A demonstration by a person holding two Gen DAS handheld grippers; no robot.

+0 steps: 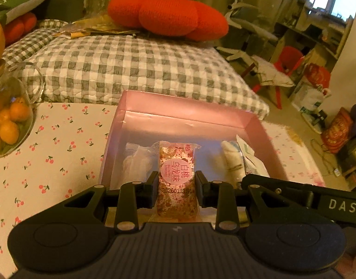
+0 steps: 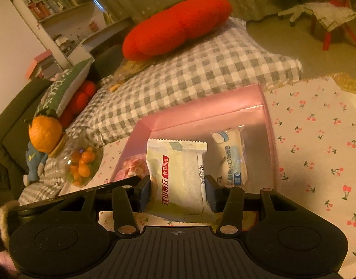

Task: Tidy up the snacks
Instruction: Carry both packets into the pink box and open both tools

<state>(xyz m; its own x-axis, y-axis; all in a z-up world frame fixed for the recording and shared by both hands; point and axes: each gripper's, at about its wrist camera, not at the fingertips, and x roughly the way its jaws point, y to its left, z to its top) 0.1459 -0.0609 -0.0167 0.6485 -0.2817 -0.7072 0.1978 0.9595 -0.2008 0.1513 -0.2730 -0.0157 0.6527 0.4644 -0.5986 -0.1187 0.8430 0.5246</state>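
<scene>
My left gripper (image 1: 176,187) is shut on a pink speckled snack bar (image 1: 176,162) with a round pink label, held over the near edge of the pink box (image 1: 184,116). A clear-wrapped pale snack (image 1: 136,160) and a white roll snack (image 1: 231,158) lie in the box. My right gripper (image 2: 178,193) is shut on a white-green snack packet (image 2: 180,176) with red lettering, over the same pink box (image 2: 201,114). A white and blue wrapped snack (image 2: 231,155) lies inside, and the pink bar (image 2: 133,165) shows at the left. The right gripper (image 1: 294,193) shows beside the left one.
The box stands on a cherry-print tablecloth (image 1: 61,144). A glass jar of small oranges (image 1: 10,121) stands at the left, also in the right wrist view (image 2: 82,162). Behind are a checked cushion (image 1: 136,69) and a red knitted pillow (image 1: 166,14).
</scene>
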